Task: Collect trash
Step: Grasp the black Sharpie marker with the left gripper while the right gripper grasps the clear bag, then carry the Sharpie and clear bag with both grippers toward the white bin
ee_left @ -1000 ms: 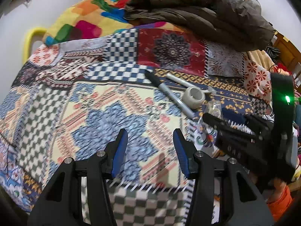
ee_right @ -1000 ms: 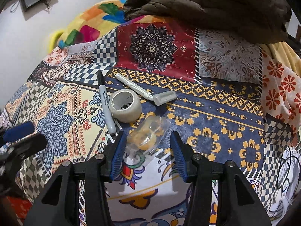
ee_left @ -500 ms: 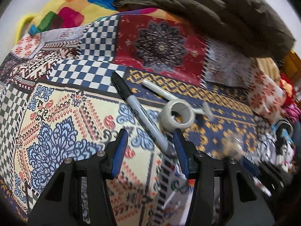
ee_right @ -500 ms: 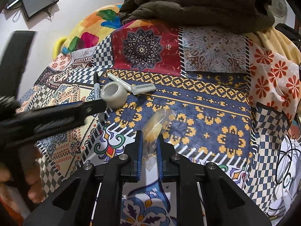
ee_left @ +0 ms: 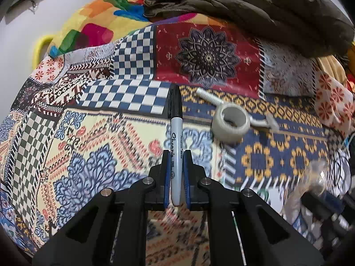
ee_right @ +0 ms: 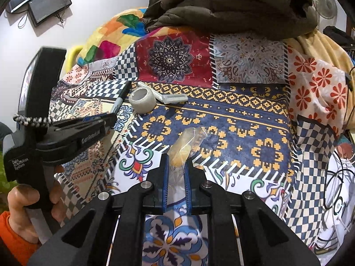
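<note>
My left gripper (ee_left: 176,155) is shut on a grey Sharpie marker (ee_left: 176,128) with a black cap; the marker points away along the fingers over the patterned bedspread. My right gripper (ee_right: 176,159) is shut on a clear plastic wrapper (ee_right: 185,146) with something yellow inside, held just above the bedspread. A roll of tape (ee_left: 230,123) and a white disposable razor (ee_left: 255,119) lie to the right of the marker. They also show in the right wrist view, the roll (ee_right: 143,99) and the razor (ee_right: 170,97). The left gripper (ee_right: 97,122) shows at the left there.
A brown padded jacket (ee_left: 255,8) is heaped at the far side of the bed. A bright multicoloured pillow (ee_left: 99,26) lies at the back left. Cables and clutter (ee_right: 337,190) sit off the bed's right edge. A fan (ee_right: 324,0) stands at the back right.
My left gripper moved up to the marker and shut on it. My right gripper shut on the wrapper and drew it back from the tape roll.
</note>
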`<state>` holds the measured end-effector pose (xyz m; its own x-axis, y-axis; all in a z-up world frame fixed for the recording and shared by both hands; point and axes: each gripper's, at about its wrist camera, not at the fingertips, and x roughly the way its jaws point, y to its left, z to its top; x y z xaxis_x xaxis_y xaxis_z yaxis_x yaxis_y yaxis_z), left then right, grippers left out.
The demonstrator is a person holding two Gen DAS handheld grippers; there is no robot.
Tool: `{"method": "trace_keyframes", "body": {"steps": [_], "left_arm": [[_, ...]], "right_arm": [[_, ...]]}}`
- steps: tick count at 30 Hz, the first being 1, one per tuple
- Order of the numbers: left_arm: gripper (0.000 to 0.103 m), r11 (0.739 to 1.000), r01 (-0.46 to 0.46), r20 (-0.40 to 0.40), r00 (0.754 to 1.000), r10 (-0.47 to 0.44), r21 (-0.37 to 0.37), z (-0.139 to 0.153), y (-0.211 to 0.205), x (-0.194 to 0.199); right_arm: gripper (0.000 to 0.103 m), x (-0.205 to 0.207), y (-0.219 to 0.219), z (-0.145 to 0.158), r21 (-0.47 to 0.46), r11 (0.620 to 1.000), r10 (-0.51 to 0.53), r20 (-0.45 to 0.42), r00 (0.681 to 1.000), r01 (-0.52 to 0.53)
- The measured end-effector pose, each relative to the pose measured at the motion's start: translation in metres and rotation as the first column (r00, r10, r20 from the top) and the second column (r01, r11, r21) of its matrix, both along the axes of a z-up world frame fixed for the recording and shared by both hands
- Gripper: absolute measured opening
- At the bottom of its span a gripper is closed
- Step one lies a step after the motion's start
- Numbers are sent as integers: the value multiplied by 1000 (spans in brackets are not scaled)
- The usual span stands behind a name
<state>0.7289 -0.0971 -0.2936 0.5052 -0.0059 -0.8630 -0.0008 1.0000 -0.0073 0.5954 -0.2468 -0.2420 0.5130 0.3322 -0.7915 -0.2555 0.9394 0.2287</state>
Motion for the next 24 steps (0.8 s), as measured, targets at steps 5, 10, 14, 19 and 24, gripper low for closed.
{"method": "trace_keyframes", "body": {"steps": [5, 10, 14, 19, 24], "left_arm": [[9, 995, 32, -72, 997, -38, -91, 3, 12, -25], [9, 988, 29, -100, 994, -45, -151, 15, 22, -59], [9, 988, 34, -80, 996, -46, -149, 38, 29, -97], [9, 990, 38, -19, 999, -41, -135, 79, 40, -139], [9, 990, 43, 56, 998, -35, -135, 131, 54, -187]], "right_arm": [[11, -16, 0, 18, 12, 1000, 5, -6, 1000, -5], [11, -40, -2, 39, 29, 1000, -2, 2, 1000, 2], [11, -63, 0, 61, 23, 1000, 3, 16, 1000, -4], [11, -87, 2, 89, 16, 1000, 13, 48, 999, -14], [11, -112, 9, 121, 20, 999, 24, 96, 995, -26]]}}
